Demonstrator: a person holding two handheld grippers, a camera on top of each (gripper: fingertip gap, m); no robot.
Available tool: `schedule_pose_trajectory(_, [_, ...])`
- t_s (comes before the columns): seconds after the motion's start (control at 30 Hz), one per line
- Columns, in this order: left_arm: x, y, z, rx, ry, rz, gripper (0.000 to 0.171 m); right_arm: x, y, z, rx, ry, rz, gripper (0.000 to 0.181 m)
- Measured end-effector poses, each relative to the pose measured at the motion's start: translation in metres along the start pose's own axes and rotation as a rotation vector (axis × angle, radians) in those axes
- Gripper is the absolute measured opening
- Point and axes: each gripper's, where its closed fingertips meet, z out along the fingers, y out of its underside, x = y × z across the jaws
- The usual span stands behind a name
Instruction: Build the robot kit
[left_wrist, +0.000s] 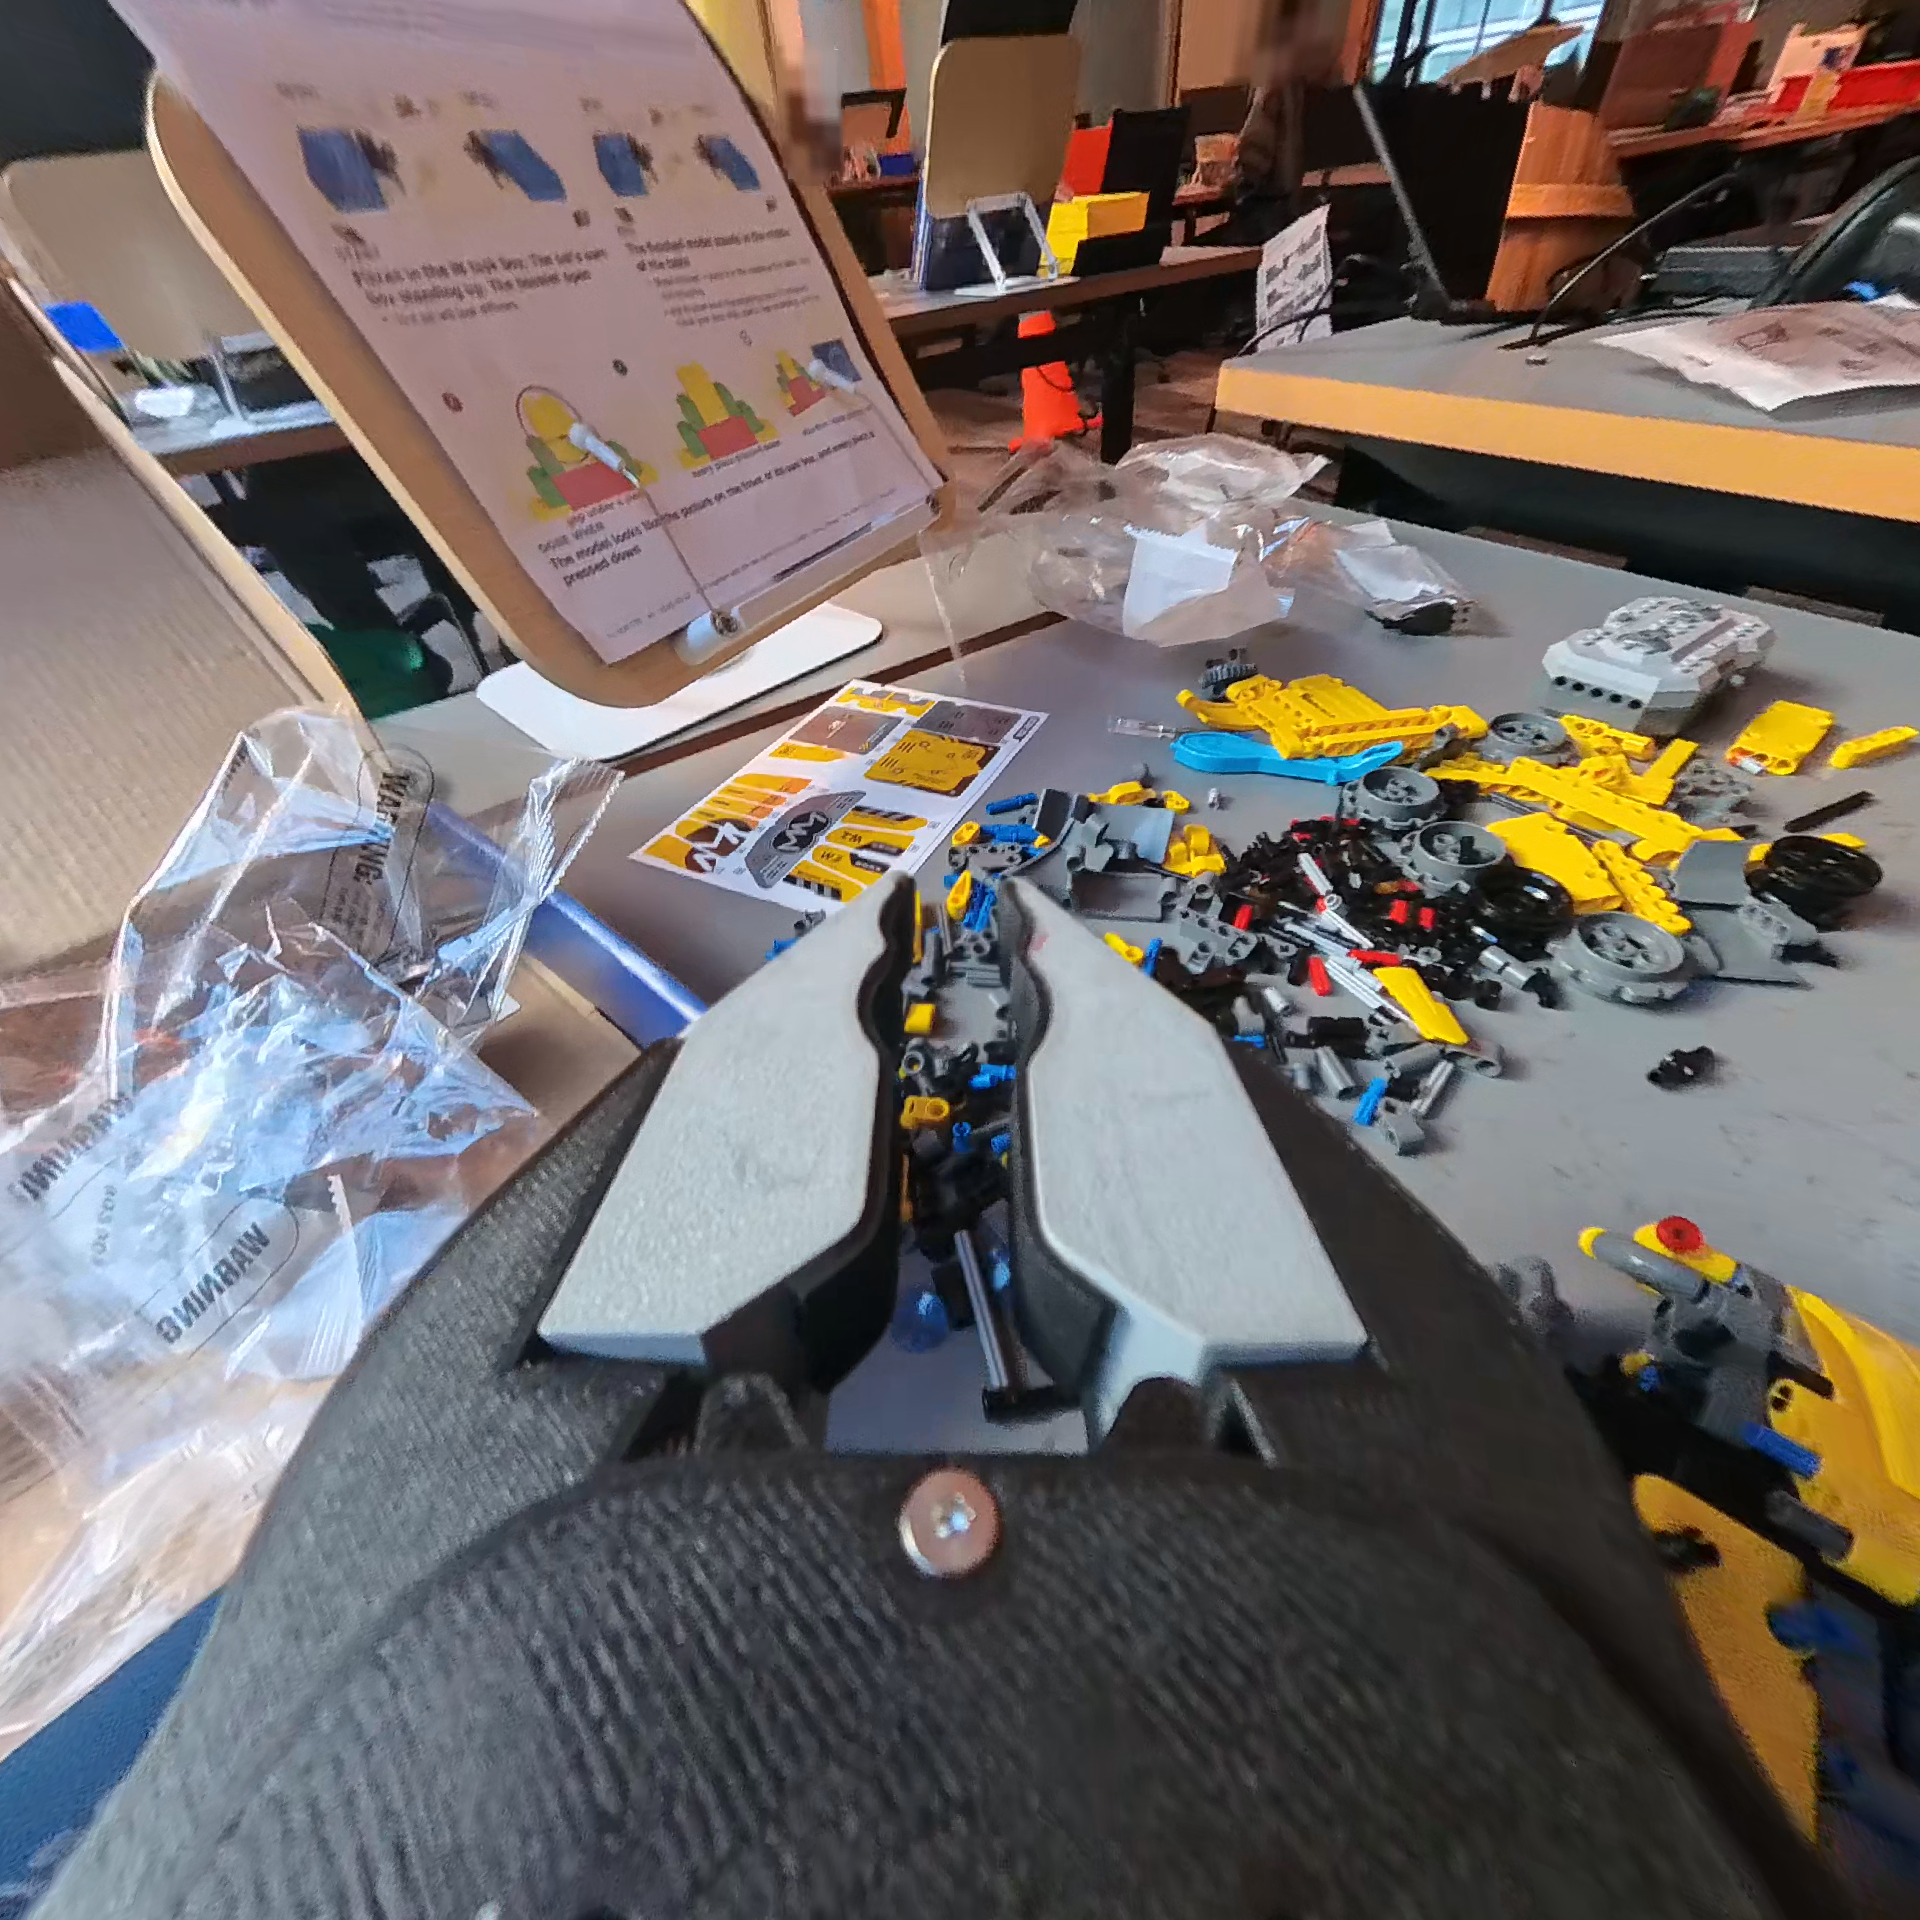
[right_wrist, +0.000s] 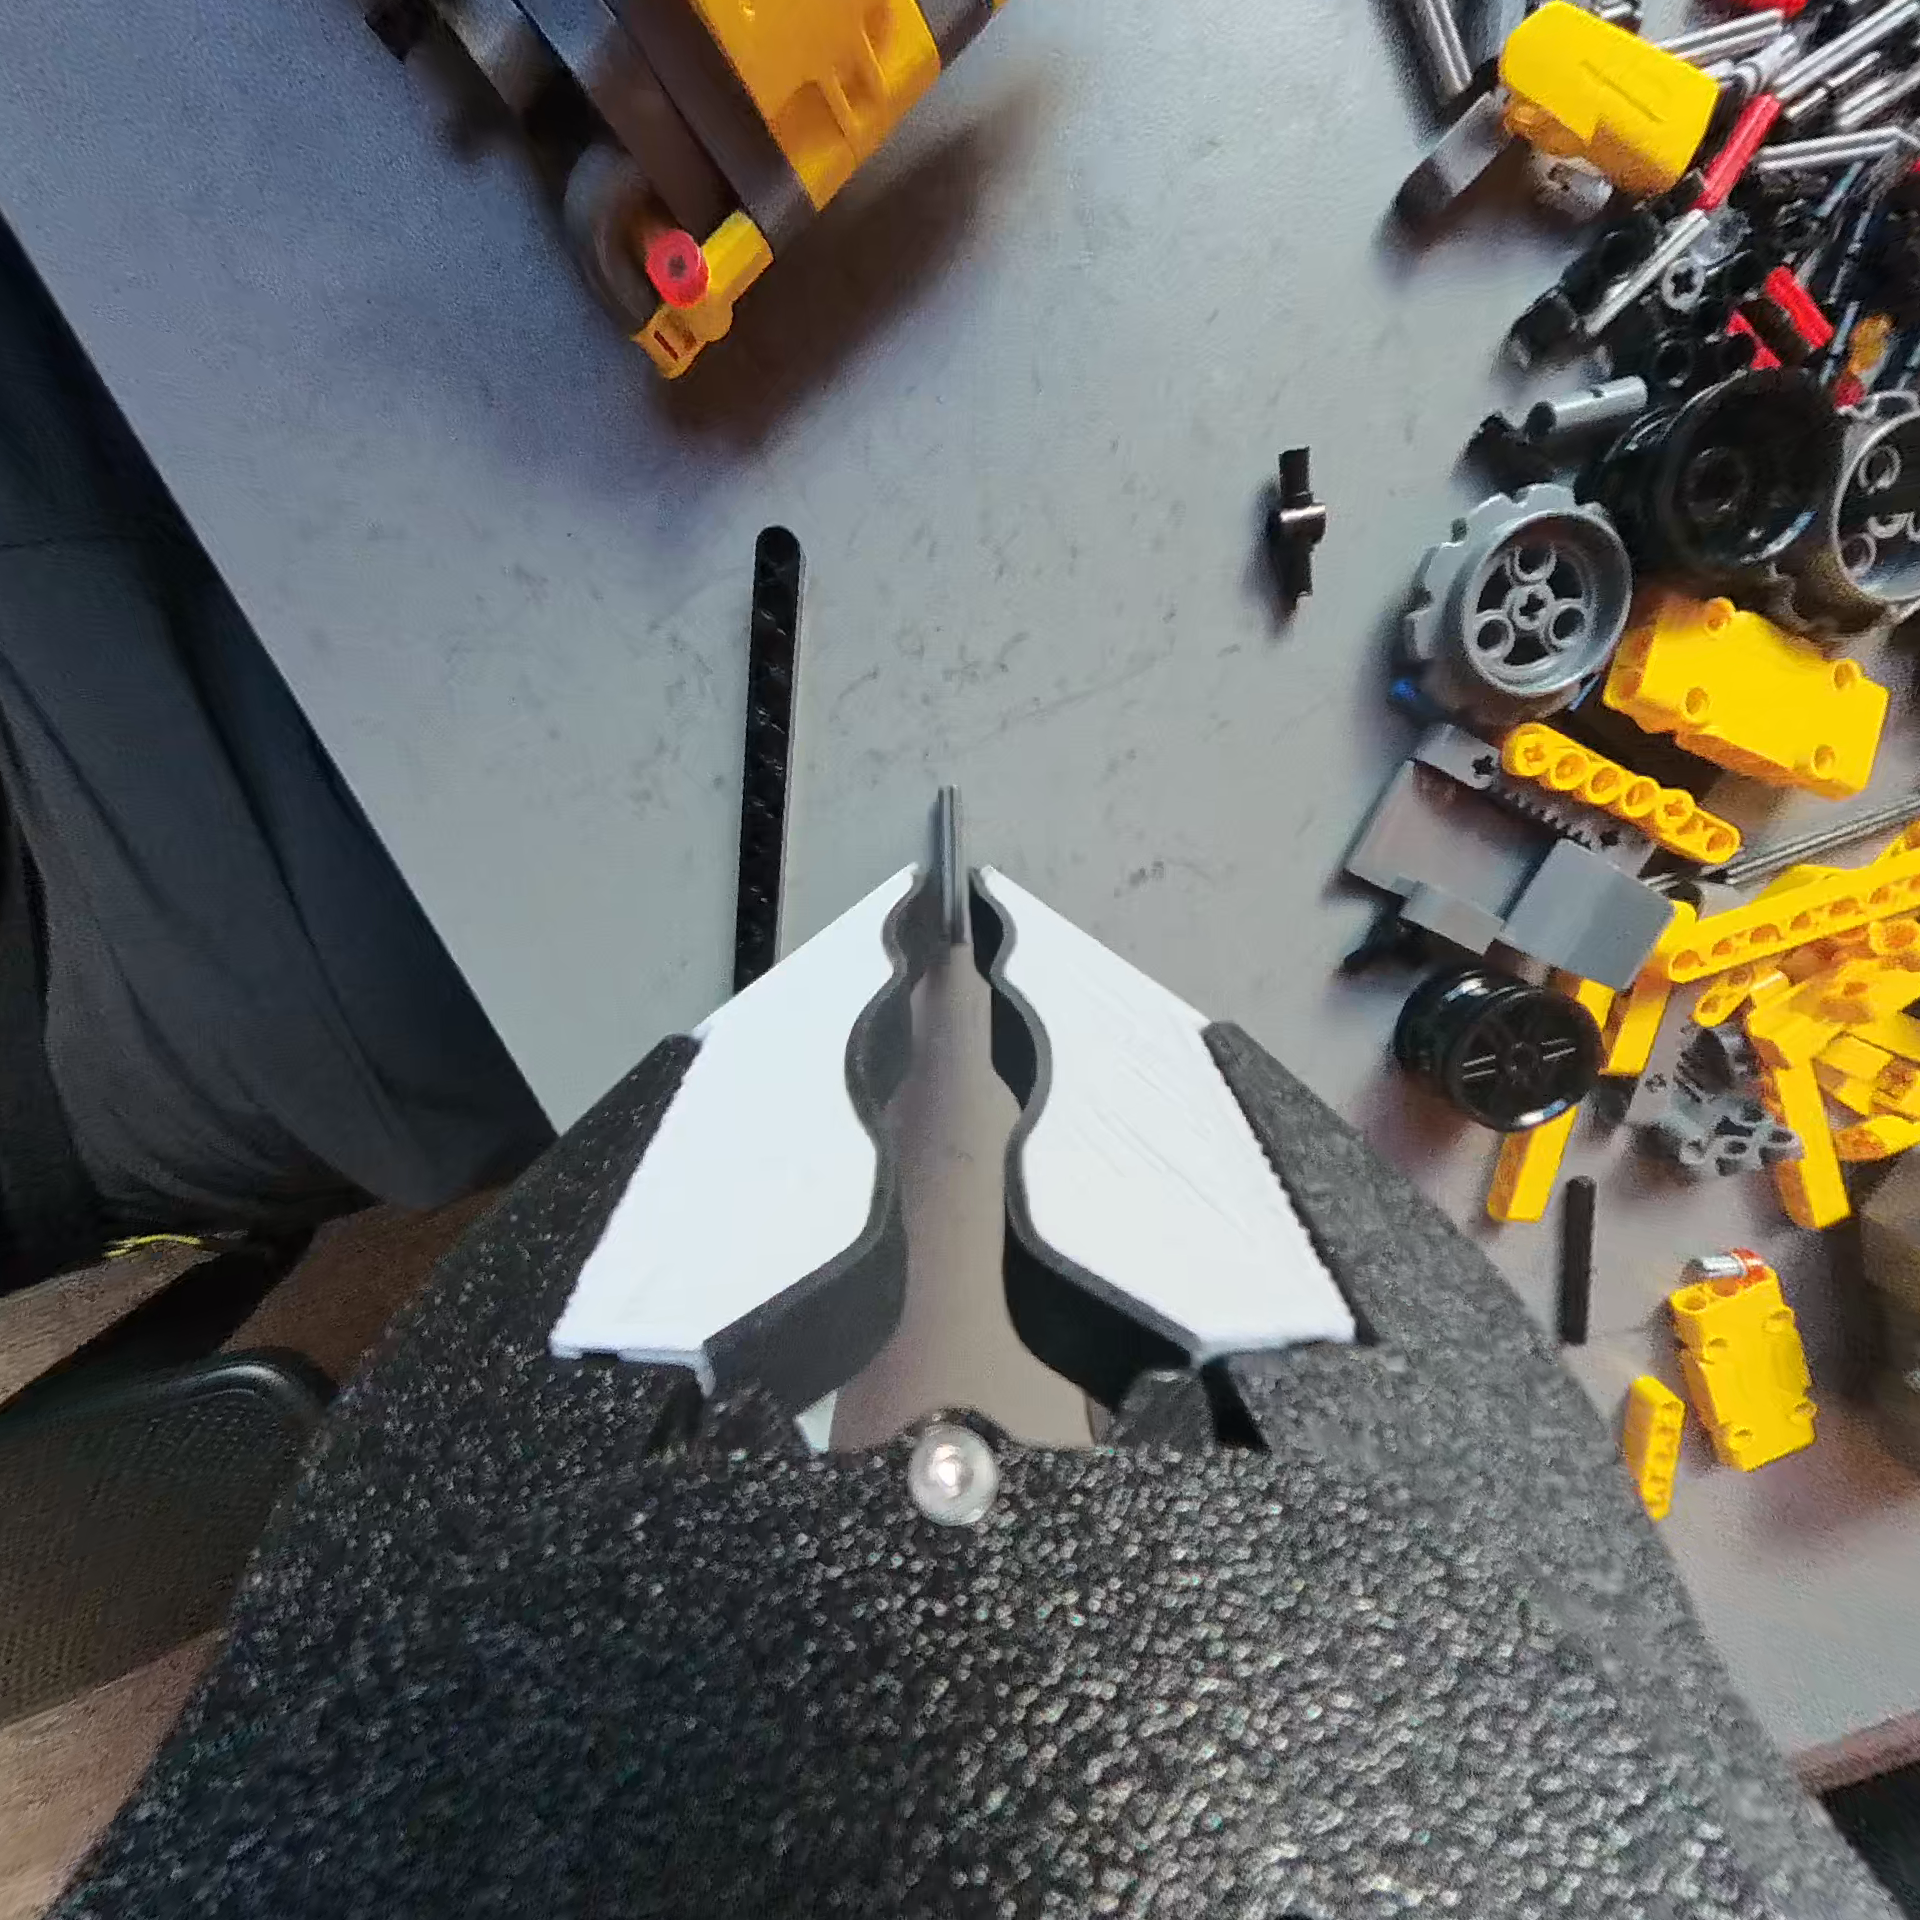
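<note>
My left gripper (left_wrist: 961, 899) hovers over a pile of small grey, black, blue and yellow building pins (left_wrist: 956, 1070) on the grey table (left_wrist: 1714, 1122); its jaws stand a little apart with nothing between them. My right gripper (right_wrist: 948, 875) is shut on a thin dark grey part (right_wrist: 947, 831) that sticks out past the fingertips, just above the table (right_wrist: 1039, 623). A long black beam (right_wrist: 774, 748) lies flat just to its left. A partly built yellow model (right_wrist: 790, 125) lies beyond it; it also shows in the left wrist view (left_wrist: 1797, 1455).
Loose yellow beams, grey wheels (right_wrist: 1527, 608) and black tyres (right_wrist: 1501, 1060) lie to the right. A sticker sheet (left_wrist: 842, 800), a page on a wooden stand (left_wrist: 540, 312), clear plastic bags (left_wrist: 260, 987) and a cardboard box (left_wrist: 114, 675) are at left. The table edge (right_wrist: 343, 675) is at left. The tips of one gripper are about 30 cm away from the tips of the other.
</note>
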Motion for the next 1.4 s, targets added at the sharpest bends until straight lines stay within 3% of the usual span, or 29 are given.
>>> schedule_pose_trajectory(0.2, [0.002,-0.012,-0.011,0.027,-0.015,0.037,0.015,-0.005,-0.006,-0.005,0.095,0.012,0.006,0.018])
schedule_pose_trajectory(0.3, [0.011,-0.035,-0.040,0.052,0.007,0.073,0.016,0.001,-0.010,-0.021,0.198,0.052,0.040,0.017])
schedule_pose_trajectory(0.4, [0.030,-0.037,-0.080,0.017,0.069,0.079,0.019,0.015,-0.014,-0.034,0.320,0.107,0.100,0.015])
schedule_pose_trajectory(0.53, [0.050,-0.014,-0.131,-0.014,0.077,0.073,0.016,0.041,-0.024,-0.030,0.394,0.139,0.176,0.010])
schedule_pose_trajectory(0.63, [0.064,0.012,-0.156,-0.061,0.064,0.052,0.014,0.050,-0.046,-0.011,0.380,0.127,0.119,0.012])
schedule_pose_trajectory(0.8, [0.076,0.043,-0.174,-0.137,0.048,0.042,0.013,0.077,-0.065,0.027,0.236,0.242,-0.069,0.000])
schedule_pose_trajectory(0.87, [0.078,0.049,-0.177,-0.149,0.053,0.019,0.013,0.095,-0.070,0.027,0.186,0.342,-0.112,0.000])
schedule_pose_trajectory(0.97, [0.078,0.057,-0.182,-0.165,0.053,0.001,0.014,0.085,-0.079,0.010,0.239,0.327,-0.126,0.007])
schedule_pose_trajectory(1.07, [0.075,0.066,-0.187,-0.175,0.044,-0.021,0.014,0.079,-0.058,-0.016,0.288,0.319,-0.047,0.012])
schedule_pose_trajectory(1.13, [0.075,0.075,-0.189,-0.185,0.046,-0.049,0.014,0.061,-0.036,-0.023,0.332,0.219,0.011,0.017])
schedule_pose_trajectory(1.3, [0.071,0.093,-0.190,-0.219,0.029,-0.098,0.015,0.035,0.004,-0.002,0.380,0.076,0.150,0.029])
schedule_pose_trajectory(1.4, [0.069,0.095,-0.190,-0.227,0.013,-0.120,0.015,0.037,0.000,0.006,0.409,0.051,0.192,0.022])
